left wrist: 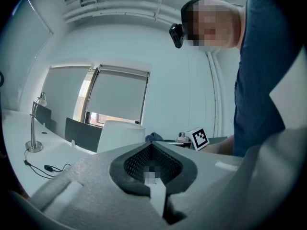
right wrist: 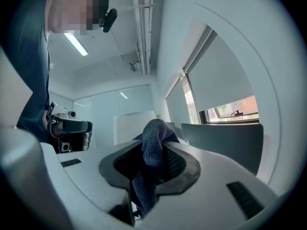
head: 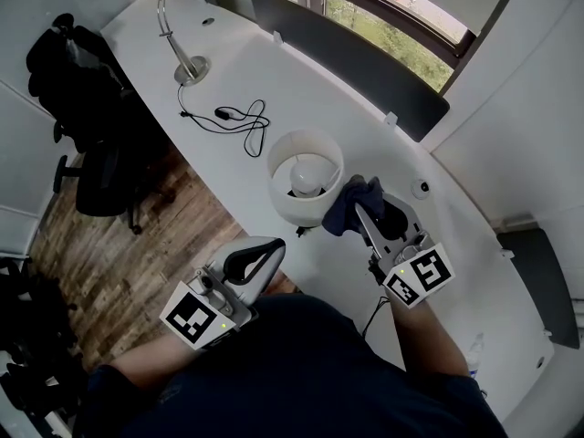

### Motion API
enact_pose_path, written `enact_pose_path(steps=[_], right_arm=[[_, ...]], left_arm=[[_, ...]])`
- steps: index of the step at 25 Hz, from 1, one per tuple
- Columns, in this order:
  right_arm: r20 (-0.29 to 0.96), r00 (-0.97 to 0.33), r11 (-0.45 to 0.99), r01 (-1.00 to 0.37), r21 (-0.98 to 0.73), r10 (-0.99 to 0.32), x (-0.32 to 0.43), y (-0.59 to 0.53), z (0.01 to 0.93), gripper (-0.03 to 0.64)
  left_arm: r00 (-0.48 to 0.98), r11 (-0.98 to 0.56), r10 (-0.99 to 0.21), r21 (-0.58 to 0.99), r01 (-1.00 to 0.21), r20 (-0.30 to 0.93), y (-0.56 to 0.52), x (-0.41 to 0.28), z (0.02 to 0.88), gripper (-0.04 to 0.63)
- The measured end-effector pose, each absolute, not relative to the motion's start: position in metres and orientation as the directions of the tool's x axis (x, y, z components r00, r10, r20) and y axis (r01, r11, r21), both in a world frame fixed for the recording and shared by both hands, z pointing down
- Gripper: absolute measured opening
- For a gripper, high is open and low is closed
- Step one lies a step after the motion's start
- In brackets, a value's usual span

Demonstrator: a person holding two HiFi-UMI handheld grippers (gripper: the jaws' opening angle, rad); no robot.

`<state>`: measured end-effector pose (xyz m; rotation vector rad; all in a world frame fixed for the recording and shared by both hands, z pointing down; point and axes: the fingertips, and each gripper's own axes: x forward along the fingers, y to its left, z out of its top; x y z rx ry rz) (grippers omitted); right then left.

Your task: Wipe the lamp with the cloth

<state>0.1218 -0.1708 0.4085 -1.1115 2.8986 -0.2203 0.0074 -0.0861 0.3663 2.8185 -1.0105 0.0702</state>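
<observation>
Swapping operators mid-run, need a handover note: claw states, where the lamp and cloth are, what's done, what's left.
Left claw: shut, empty, on the near side of the lamp, not touching it.
Right claw: shut on the dark blue cloth, which bunches out past the tips.
Lamp: upright on the white desk. The cloth sits right beside the right side of the white shade; contact can't be confirmed.
Done: cloth gripped and at the lamp.
Left: wipe the shade and the rest of the lamp; no sign either way of wiping so far.
</observation>
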Motion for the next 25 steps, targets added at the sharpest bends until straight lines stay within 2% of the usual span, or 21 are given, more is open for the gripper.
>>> enact_pose_path(steps=[6, 13, 25], right_arm=[[-0.065, -0.759, 0.76, -0.641, -0.107, -0.648, 0.118, -0.178, 0.358, 0.098], [-0.105, -0.763, 0.769, -0.637, -0.049, -0.638, 0.118, -0.193, 0.335, 0.098], [0.022, -0.727, 0.718, -0.682, -0.139, -0.686, 0.127, -0.232, 0.427, 0.097]], left_arm=[[0.773, -0.762, -0.628, 0.13, -0.635, 0.089, -0.086, 0.008, 0.367, 0.006], [0.766, -0.754, -0.636, 0.134, -0.643, 0.094, -0.084, 0.005, 0.368, 0.006], [0.741, -0.726, -0.658, 0.148, -0.672, 0.135, -0.089, -0.001, 0.38, 0.006]])
